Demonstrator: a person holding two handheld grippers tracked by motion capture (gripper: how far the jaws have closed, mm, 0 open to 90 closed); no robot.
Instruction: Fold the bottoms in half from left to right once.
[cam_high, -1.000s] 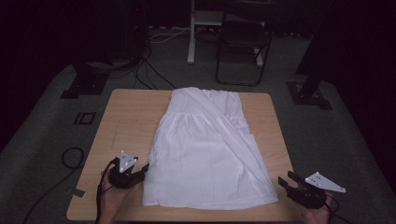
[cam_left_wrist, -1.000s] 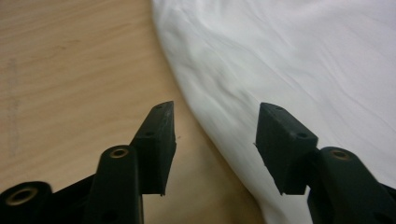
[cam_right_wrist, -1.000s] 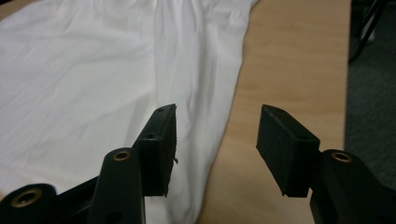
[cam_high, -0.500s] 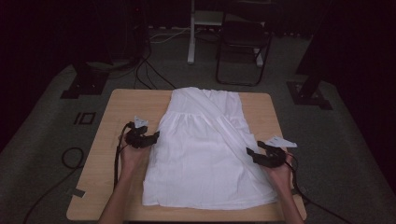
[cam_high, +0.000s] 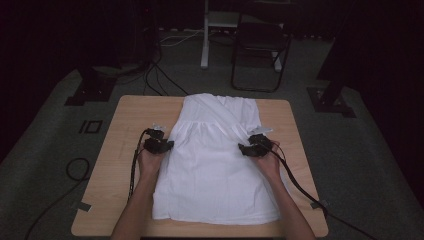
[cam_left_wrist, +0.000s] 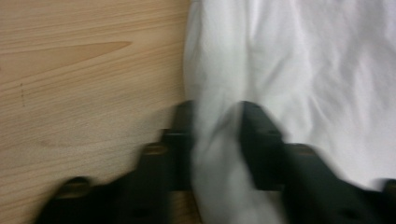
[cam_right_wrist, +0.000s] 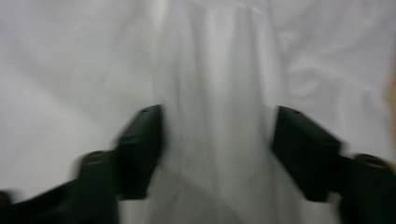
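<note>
The left gripper (cam_left_wrist: 217, 140) has just been closing, and its jaws now pinch a narrow ridge of the white dress (cam_left_wrist: 299, 70) right at the garment's left edge, with bare desk (cam_left_wrist: 84, 70) beside it. From above, this left gripper (cam_high: 159, 145) sits at the waist seam on that edge. The bite looks thin, a single gathered fold, so I judge it could slide out once the cloth is pulled, or it may hold only the top layer and leave the lower one lying on the desk.

The right gripper (cam_right_wrist: 217, 149) has also been closing, but its jaws stand apart, one on each side of a broad rise of fabric, with no pressure on it that I can see; it has no hold yet. In the high view the right gripper (cam_high: 256, 146) is at the opposite edge of the waist. If it closes too far in from the edge it may gather a thick, uneven bunch, and the two sides would then lift unevenly and skew any fold.

The white dress (cam_high: 215, 170) lies flat along the middle of the desk (cam_high: 120, 200), bodice away from the person, hem near. A sharp pull could drag the whole garment sideways or wrinkle the skirt. Both trailing cables (cam_high: 134, 170) lie close to the cloth and might snag it.
</note>
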